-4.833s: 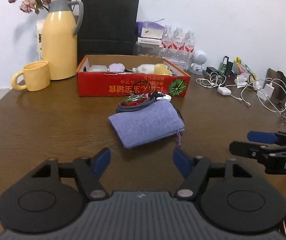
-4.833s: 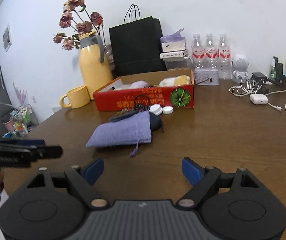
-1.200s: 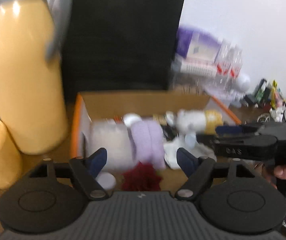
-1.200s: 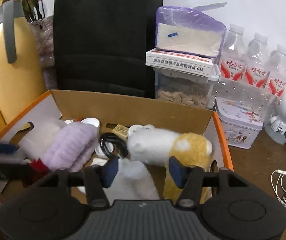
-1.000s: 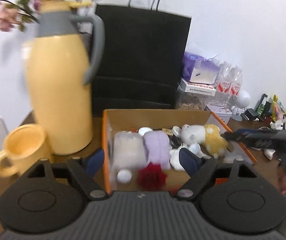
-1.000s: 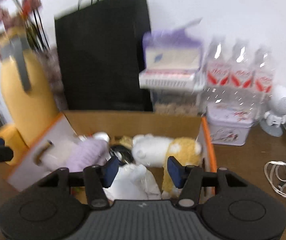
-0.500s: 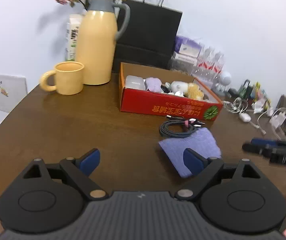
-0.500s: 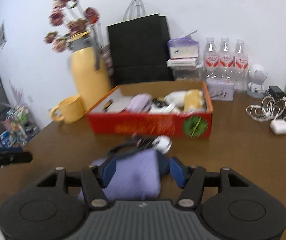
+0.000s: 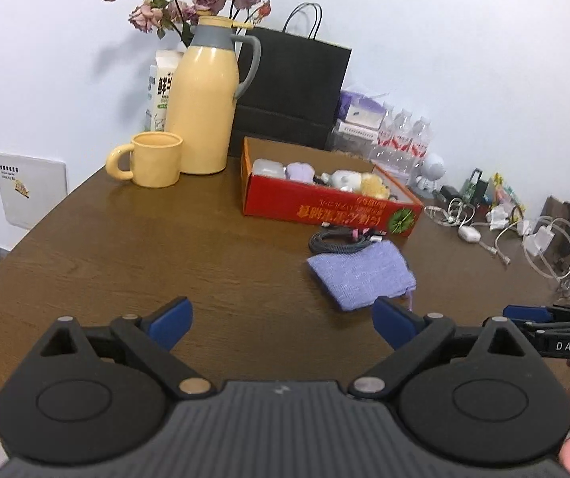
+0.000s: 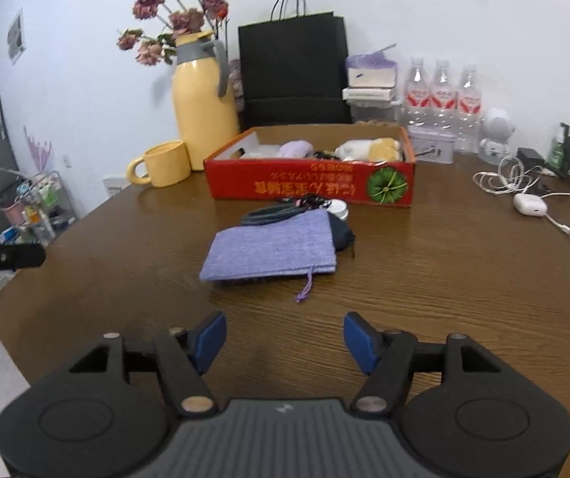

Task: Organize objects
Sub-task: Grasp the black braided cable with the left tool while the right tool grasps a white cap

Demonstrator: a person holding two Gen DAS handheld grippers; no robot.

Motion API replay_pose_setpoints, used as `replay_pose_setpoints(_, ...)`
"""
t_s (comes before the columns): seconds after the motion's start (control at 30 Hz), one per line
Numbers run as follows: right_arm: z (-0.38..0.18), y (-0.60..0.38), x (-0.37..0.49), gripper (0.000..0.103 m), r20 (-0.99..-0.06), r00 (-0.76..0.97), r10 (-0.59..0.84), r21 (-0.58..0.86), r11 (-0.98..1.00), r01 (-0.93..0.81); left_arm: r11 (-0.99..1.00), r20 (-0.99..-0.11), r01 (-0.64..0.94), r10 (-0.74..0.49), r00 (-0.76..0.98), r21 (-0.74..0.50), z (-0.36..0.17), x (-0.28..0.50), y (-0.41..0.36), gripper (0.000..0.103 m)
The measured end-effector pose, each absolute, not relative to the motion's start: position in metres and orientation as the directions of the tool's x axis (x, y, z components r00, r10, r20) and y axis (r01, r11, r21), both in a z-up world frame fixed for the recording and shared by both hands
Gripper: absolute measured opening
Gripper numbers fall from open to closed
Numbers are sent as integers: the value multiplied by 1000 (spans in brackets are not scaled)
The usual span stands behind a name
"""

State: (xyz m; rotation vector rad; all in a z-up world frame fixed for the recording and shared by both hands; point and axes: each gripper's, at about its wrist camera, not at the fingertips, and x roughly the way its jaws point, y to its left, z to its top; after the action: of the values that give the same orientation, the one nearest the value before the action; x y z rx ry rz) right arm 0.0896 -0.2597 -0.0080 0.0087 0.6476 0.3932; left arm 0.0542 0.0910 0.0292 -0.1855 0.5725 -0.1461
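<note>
Left claw [image 9: 281, 320]: jaws wide apart and just been opening, nothing between them; it hangs over bare counter [image 9: 145, 247], pointing down at a slant.
Right claw [image 10: 285, 336]: jaws apart and just been opening, nothing between them; the pouch's cord end lies ahead of the gap, clear of the pads.
Each claw in the other's view: the right one shows at the right edge of the left view [image 9: 556, 324]; the left one shows as a dark bar at the left edge of the right view [image 10: 6, 257].
Pouch [image 10: 273, 247]: purple cloth, flat on the counter in front of the box, drawstring trailing toward the camera.
Cable [image 10: 273, 213]: dark coil just behind the pouch, between it and the box, partly tucked under the pouch's far edge.
Dark lump [image 10: 342, 233]: touches the pouch's right side; what it is I cannot tell.
Small round lid [image 10: 337, 209]: beside the cable, close to the box front.
Box [image 10: 313, 183]: red, open-topped, near the back of the counter; inside lie a purple soft thing [image 10: 295, 147], a white and yellow plush [image 10: 368, 149] and small bits too blurred to name.
Mug [image 9: 157, 165]: yellow, left of the box, just beside the jug.
Jug [image 9: 205, 107]: yellow with grey top, upright, dried flowers [image 9: 189, 0] behind it.
Bag [image 10: 293, 71]: black paper, upright against the wall behind the box.
Bottles [image 10: 442, 95]: three, right of the bag.
Chargers and white cables [image 10: 524, 191]: scattered at the right end of the counter.
</note>
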Motion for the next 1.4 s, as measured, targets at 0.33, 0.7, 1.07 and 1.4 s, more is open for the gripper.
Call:
replay_pose_setpoints(0.33,1,-278,133,64,-516,790,330,157,943,-292,973,-521,117,-207,828,-201,17,106,62,100)
replay_pose_setpoints(0.7,-29,-282,232,52,-567,780,266,105,962,-252,936,-545,280,-351,761,-211,-28,226,0,100)
replay_pose_setpoints(1.07,-56,-256,314,52,-639,719,274,89,955,-285,894,-626,402,-431,650,-198,-73,323,-21,100)
replay_pose_setpoints(1.4,-75,-226,353,52,-665,681,307,121,944,-307,895,-630,408,-423,651,-180,-58,318,1,77)
